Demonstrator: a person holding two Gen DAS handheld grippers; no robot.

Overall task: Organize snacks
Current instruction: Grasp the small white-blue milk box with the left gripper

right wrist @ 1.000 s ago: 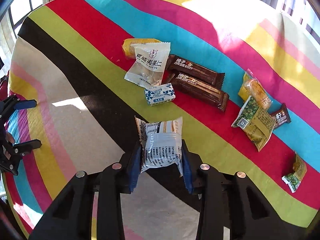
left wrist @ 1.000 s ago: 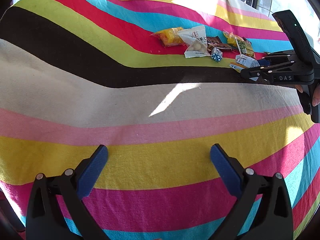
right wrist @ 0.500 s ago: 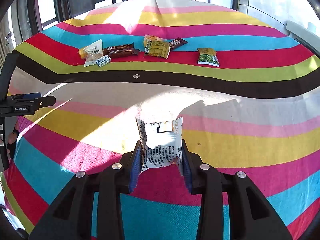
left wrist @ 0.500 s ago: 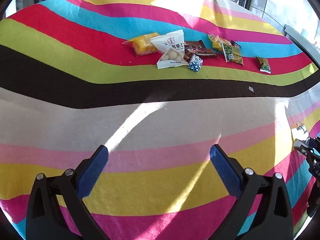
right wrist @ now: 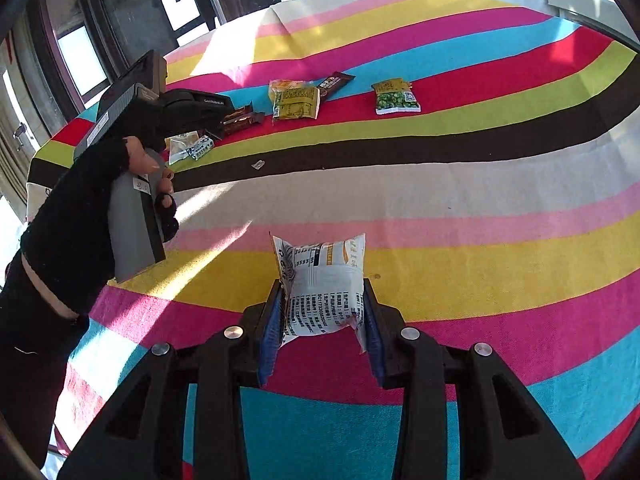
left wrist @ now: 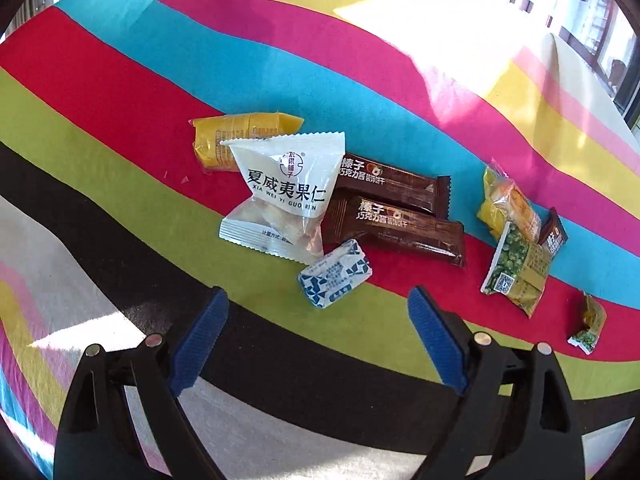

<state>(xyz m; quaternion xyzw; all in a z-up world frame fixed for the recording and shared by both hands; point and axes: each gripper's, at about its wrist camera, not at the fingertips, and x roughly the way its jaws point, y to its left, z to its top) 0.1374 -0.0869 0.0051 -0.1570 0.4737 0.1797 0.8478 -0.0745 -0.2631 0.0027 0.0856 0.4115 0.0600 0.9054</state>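
Note:
My left gripper (left wrist: 318,322) is open and empty, just short of a small blue-and-white packet (left wrist: 334,273). Beyond it lie a white nut packet (left wrist: 284,196), a yellow packet (left wrist: 236,138) and two brown bars (left wrist: 394,208). A yellow snack bag (left wrist: 506,204), a green pea bag (left wrist: 518,270), a small brown bar (left wrist: 554,236) and a small green packet (left wrist: 588,326) lie to the right. My right gripper (right wrist: 322,330) is shut on a white printed snack bag (right wrist: 324,280) above the near stripes. The left gripper (right wrist: 192,106) shows far left in the right wrist view.
A striped cloth (right wrist: 480,200) covers the whole table. In the right wrist view a green pea bag (right wrist: 396,98) and an olive bag (right wrist: 296,102) lie on the far red stripe. A small scrap (right wrist: 258,165) lies on the black stripe. Windows stand behind the table.
My left gripper has moved forward, close up to the snack cluster, still open. My right gripper has drawn back to the near side of the table with the white bag still in it.

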